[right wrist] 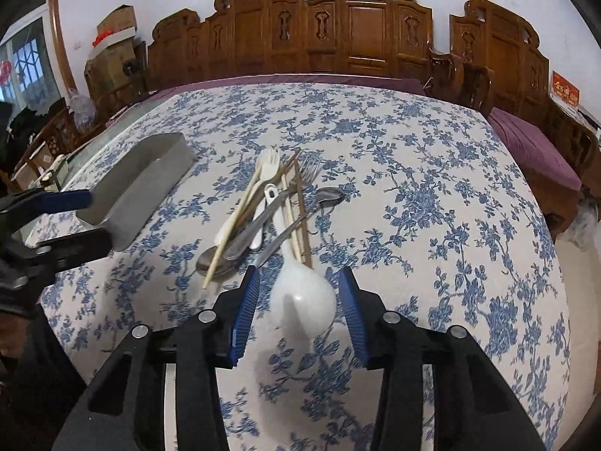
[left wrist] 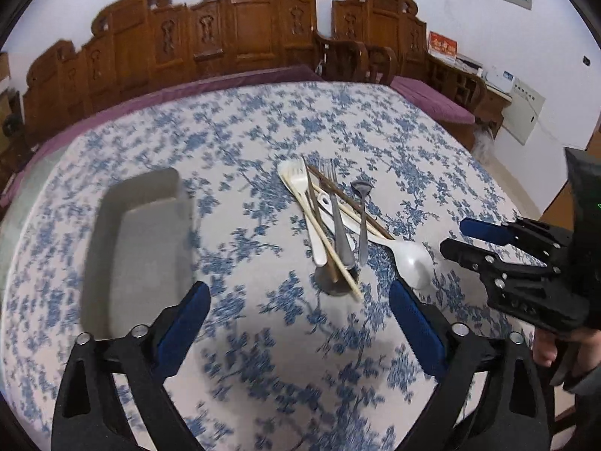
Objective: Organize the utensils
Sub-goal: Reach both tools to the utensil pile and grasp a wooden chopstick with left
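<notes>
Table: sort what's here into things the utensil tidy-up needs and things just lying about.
For the job:
- white plastic spoon, between the right gripper pads
- metal forks
- chopsticks
- metal spoons
- grey tray
- left gripper, open

Lying about:
- carved wooden bench
- cardboard boxes

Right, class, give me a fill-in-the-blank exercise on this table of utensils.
1. The tablecloth has a ___ floral print.
2. The white spoon's bowl lies between the pads of the ___ gripper.
3. The grey tray holds ___ utensils.
4. The left gripper is ___.

Missing words: blue; right; no; open
</notes>
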The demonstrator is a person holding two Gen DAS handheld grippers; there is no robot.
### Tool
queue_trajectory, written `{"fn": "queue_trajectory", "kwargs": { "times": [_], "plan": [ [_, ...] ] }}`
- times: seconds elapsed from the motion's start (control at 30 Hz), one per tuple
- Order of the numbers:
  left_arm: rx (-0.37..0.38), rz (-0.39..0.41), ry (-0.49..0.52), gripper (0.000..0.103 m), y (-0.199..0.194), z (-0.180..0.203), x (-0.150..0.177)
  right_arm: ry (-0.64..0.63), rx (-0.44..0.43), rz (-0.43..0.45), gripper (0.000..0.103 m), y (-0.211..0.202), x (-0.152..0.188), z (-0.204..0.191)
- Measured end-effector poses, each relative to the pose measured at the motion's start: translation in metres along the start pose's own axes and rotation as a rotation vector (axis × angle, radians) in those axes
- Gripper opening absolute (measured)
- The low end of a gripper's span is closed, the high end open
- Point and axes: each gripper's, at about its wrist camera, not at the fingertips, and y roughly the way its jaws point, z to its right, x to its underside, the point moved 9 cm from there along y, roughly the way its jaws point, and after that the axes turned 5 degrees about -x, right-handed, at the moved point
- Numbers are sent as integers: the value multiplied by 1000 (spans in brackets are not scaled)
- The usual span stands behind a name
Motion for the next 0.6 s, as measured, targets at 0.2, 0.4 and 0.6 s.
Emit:
{"fn": "queue_trajectory", "kwargs": {
  "times": [0.2, 0.4, 0.6],
  "plan": [
    [36, -95, -28, 64, 49, 12, -6, 11, 2, -23, 40, 18, 1, 21],
    [90, -162, -104, 46, 84, 16, -10, 33, 19, -37, 40, 22, 6, 37],
    [119, -200, -138, 26, 104, 24, -11, 26, 21, -36, 40, 22, 5, 36]
  ]
}}
